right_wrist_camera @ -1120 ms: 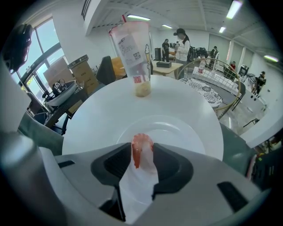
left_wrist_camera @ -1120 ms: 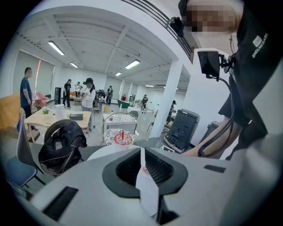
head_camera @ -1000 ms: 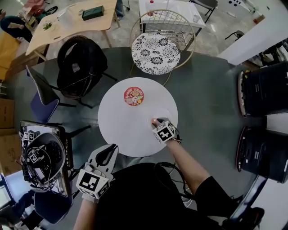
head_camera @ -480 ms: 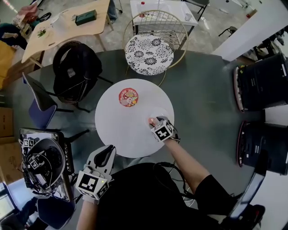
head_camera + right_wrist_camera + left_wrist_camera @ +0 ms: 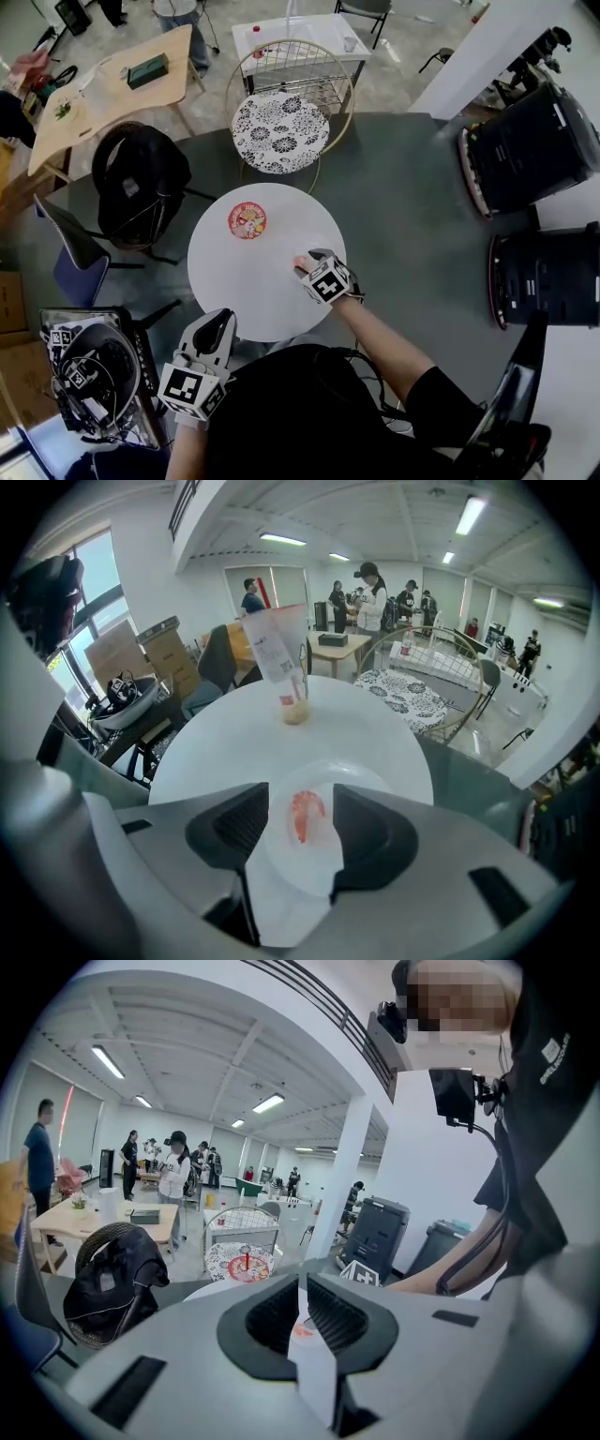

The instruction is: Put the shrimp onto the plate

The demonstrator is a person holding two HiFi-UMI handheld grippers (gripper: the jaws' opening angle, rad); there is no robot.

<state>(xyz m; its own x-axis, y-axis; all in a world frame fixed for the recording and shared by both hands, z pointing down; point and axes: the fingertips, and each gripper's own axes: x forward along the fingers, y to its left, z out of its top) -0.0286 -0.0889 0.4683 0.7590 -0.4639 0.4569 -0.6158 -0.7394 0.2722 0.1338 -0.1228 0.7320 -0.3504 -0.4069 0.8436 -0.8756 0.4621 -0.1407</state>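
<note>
Shrimp pos.: the shrimp (image 5: 304,814) lies on the plate (image 5: 314,872), near its ctr. The plate sits on the round white table (image 5: 234,281), at the table's 3 o'clock side in the head view.
R jaw state: the right gripper (image 5: 305,266) has its jaws spread wide and they have just been opening. The pads touch nothing. The shrimp shows in the gap betw. them but rests on the plate, ungripped.
Key relation: in the right gripper view the shrimp is dead ahead, framed by the gap. Its long axis runs approx. 12–6 o'clock, parallel to the pad faces, w/ the curled end toward 1 o'clock.
L jaw state: the left gripper (image 5: 223,321) has its jaws drawn together w/ only a sliver betw. them — nothing held. It hangs off the table's 7 o'clock rim, well apart from the plate.
Nearer hand: right.
Other item: a red-lidded round container (image 5: 247,220) stands at approx. 11 o'clock from table ctr, well apart from the plate.
Task status (judged): the shrimp is on the plate, so placement looks done.
Next move (judged): keep the right jaws spread and back off along the gripper's own line, so neither pad drags the shrimp.
</note>
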